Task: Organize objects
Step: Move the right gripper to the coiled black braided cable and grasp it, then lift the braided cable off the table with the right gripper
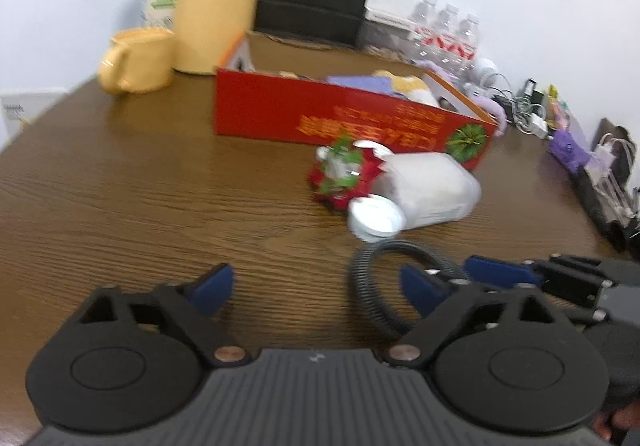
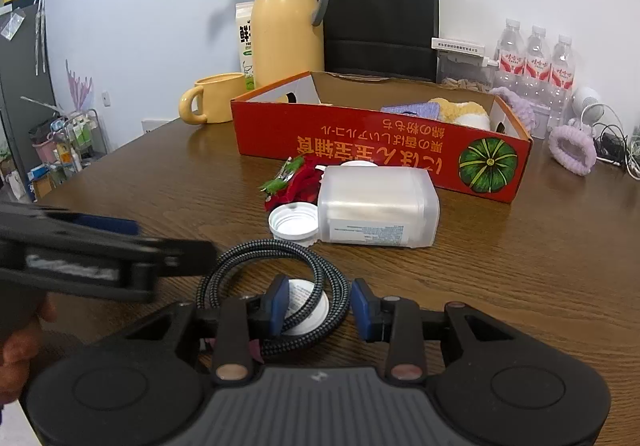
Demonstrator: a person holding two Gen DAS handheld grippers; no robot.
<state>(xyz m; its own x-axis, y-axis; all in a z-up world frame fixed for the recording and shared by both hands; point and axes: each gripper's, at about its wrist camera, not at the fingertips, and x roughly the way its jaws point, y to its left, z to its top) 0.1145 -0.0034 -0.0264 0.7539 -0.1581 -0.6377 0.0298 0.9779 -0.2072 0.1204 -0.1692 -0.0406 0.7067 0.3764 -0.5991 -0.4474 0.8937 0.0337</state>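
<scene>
While red box [image 2: 380, 149] already held soft items, cable coil [image 2: 280, 286], jar [image 2: 376, 205] waited before it; my right gripper [image 2: 320, 310] straddled coil unclenched, left gripper [image 1: 316, 286] empty, released.

A wood-grain table [image 2: 520, 286] with a soft sheen is seen below. The coiled cable [image 2: 276, 254] is sheathed in woven braid. The jar [image 2: 376, 205] is frosted translucent plastic; the red box [image 2: 360, 141] is matt printed cardboard; the flask [image 2: 288, 29] is glossy.
</scene>
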